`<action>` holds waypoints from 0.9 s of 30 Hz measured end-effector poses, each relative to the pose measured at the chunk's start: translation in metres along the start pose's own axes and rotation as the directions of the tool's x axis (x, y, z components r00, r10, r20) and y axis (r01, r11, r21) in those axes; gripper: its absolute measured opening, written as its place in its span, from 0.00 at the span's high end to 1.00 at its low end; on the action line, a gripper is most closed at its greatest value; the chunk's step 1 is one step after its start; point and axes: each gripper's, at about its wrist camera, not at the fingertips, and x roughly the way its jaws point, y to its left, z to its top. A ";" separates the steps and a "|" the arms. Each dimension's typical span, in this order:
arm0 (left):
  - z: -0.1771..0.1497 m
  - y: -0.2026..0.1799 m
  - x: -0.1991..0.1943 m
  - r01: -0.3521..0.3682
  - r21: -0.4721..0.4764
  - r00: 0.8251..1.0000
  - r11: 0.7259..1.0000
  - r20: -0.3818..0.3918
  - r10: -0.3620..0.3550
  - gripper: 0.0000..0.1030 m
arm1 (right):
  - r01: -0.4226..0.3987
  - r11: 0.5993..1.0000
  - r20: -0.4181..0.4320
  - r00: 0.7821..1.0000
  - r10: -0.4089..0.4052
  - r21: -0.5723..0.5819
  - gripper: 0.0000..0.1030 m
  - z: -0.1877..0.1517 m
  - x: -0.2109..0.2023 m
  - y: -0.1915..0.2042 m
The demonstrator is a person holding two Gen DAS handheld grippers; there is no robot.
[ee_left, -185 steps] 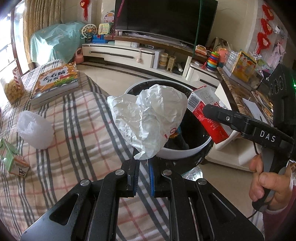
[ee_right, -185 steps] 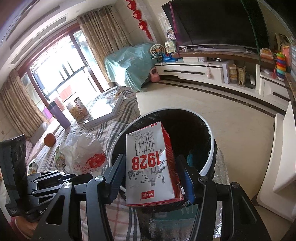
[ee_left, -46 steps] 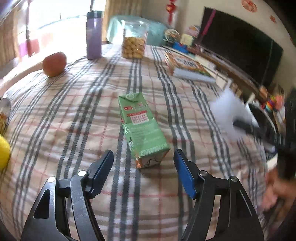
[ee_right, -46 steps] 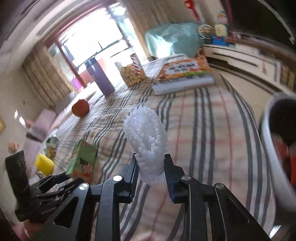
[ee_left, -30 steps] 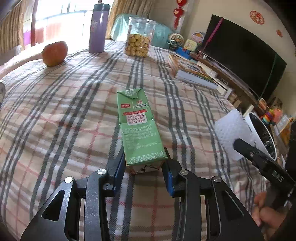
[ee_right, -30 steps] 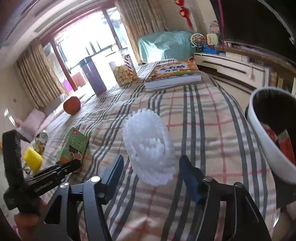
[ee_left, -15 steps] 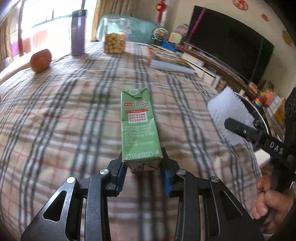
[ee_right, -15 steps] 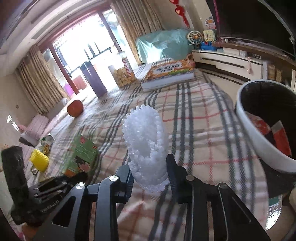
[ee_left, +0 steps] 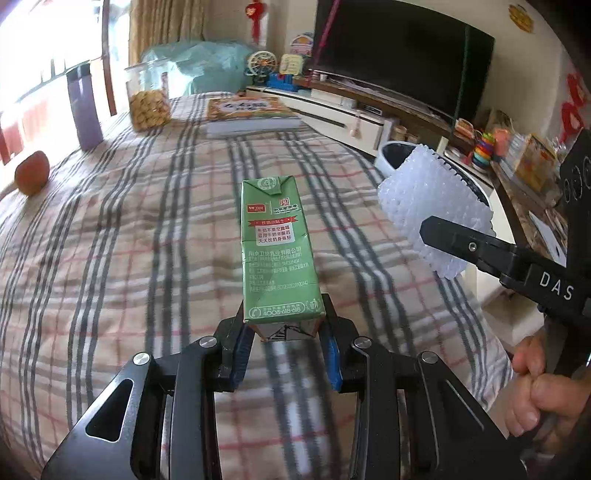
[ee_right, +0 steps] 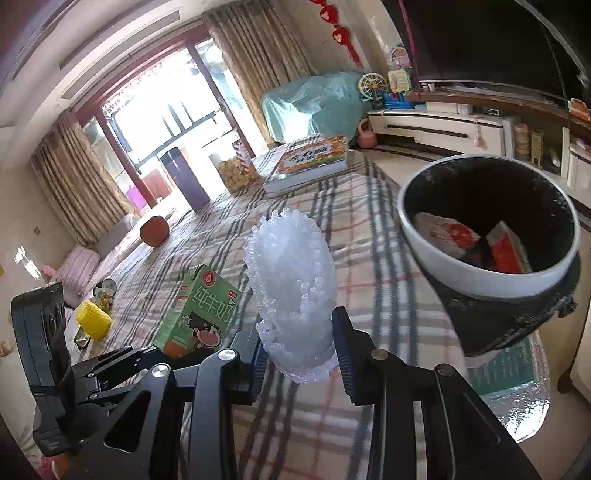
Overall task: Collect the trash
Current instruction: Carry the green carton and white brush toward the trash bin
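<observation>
Right wrist view is showing the right gripper [ee_right: 299,354] pinching foam [ee_right: 291,291], the left gripper [ee_left: 286,347] pinching a carton [ee_left: 277,251]; both are needing level carrying to the bin [ee_right: 487,284] at two o'clock.

a: what sits on the checked cloth [ee_left: 110,236] at the far end?
b: a purple bottle [ee_left: 84,107] upright near the window, a clear jar of yellow snacks [ee_left: 147,96] just beside it, and a thick book [ee_left: 251,114] lying flat by the far edge.
a: and the fruit?
b: an apple [ee_left: 31,172] well apart from the bottle, toward the left edge. in the right wrist view a yellow corn cob [ee_right: 93,320] lies near the cloth's left side.
a: behind the table?
b: a dark television [ee_left: 402,55] on a long white cabinet [ee_right: 443,127], something under a teal cover [ee_right: 314,105], brown curtains [ee_right: 74,184], red ornaments [ee_right: 341,35] hanging on the wall.
</observation>
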 end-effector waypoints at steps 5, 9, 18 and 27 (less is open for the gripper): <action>0.002 -0.014 0.001 -0.002 0.033 1.000 0.999 -0.006 0.002 0.70 | 0.000 1.000 0.007 1.000 0.000 0.025 0.68 -0.003 -0.010 -0.011; 0.002 -0.022 0.002 -0.003 0.054 1.000 0.999 -0.011 0.003 0.70 | -0.001 1.000 0.013 1.000 0.000 0.031 0.68 -0.005 -0.017 -0.017; 0.007 -0.046 0.008 0.022 0.103 1.000 0.994 -0.025 -0.019 0.70 | 0.016 0.998 0.022 1.000 -0.017 0.059 0.68 -0.006 -0.029 -0.038; 0.018 -0.071 0.014 0.052 0.157 0.999 0.986 -0.023 -0.048 0.70 | 0.038 0.996 0.045 0.998 -0.042 0.084 0.68 0.002 -0.040 -0.059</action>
